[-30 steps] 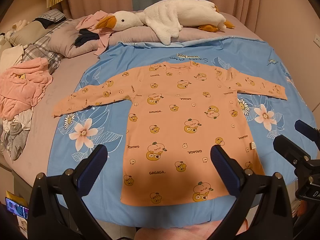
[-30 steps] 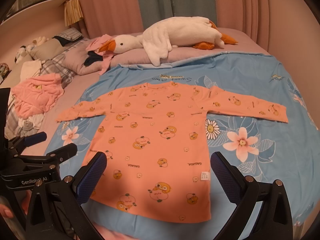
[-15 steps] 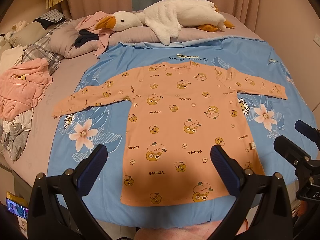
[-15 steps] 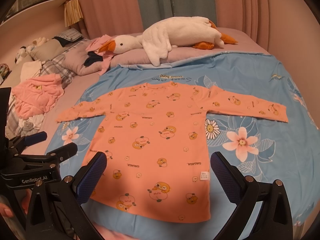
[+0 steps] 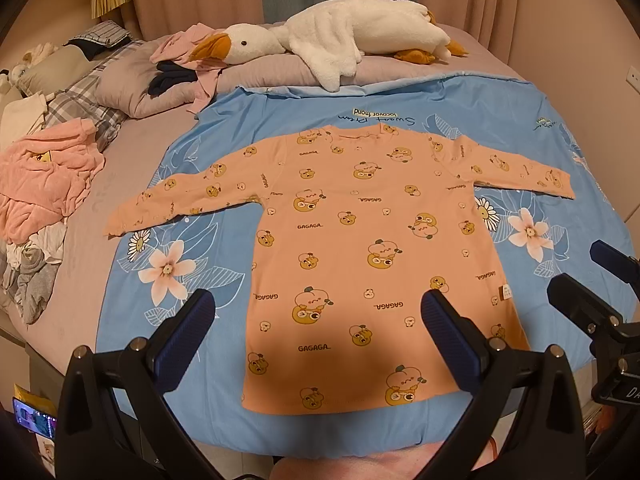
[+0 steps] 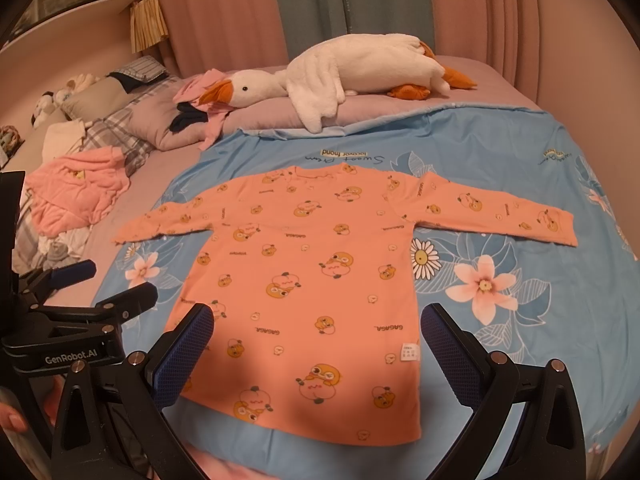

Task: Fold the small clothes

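Note:
An orange long-sleeved child's shirt [image 5: 360,240] with a cartoon print lies flat on a blue floral blanket [image 5: 168,320], both sleeves spread, hem toward me; it also shows in the right wrist view [image 6: 312,280]. My left gripper [image 5: 318,316] is open and empty, held above the hem. My right gripper [image 6: 316,332] is open and empty, also held above the hem. The right gripper shows at the right edge of the left wrist view [image 5: 592,304], and the left gripper at the left edge of the right wrist view [image 6: 80,292].
A white plush goose [image 5: 340,36] lies on pillows at the far end of the bed. A pile of pink and grey clothes [image 5: 40,192] sits on the left. A pink wall [image 6: 580,40] closes the right side. A phone [image 5: 34,420] lies at the lower left.

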Demonstrator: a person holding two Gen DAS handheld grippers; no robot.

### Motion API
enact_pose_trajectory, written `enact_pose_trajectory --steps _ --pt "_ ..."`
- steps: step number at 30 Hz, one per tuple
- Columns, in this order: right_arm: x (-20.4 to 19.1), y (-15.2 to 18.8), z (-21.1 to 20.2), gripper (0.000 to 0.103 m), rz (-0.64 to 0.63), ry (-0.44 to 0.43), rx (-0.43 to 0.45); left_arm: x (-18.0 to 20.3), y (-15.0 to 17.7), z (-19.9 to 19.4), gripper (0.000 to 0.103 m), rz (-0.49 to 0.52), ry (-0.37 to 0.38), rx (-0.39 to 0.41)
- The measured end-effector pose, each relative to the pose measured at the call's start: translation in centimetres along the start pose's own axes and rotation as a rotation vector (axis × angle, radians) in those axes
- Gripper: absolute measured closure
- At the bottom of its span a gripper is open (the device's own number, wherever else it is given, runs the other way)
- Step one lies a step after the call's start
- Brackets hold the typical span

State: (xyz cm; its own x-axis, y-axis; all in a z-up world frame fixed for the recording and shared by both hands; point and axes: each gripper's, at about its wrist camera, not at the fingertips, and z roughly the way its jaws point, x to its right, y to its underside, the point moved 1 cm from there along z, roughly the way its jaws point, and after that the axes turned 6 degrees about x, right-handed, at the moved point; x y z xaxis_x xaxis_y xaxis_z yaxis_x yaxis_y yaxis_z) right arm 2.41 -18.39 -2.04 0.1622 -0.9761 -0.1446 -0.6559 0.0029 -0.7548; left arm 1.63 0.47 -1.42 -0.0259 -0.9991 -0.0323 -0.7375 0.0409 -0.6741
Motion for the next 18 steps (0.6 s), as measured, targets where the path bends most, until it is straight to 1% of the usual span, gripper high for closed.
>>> enact_pose_trajectory --steps 18 --pt "0.13 0.09 -0.06 0.001 0.002 0.0 -0.001 0.03 -0.18 -0.1 0.0 0.001 -0.003 0.0"
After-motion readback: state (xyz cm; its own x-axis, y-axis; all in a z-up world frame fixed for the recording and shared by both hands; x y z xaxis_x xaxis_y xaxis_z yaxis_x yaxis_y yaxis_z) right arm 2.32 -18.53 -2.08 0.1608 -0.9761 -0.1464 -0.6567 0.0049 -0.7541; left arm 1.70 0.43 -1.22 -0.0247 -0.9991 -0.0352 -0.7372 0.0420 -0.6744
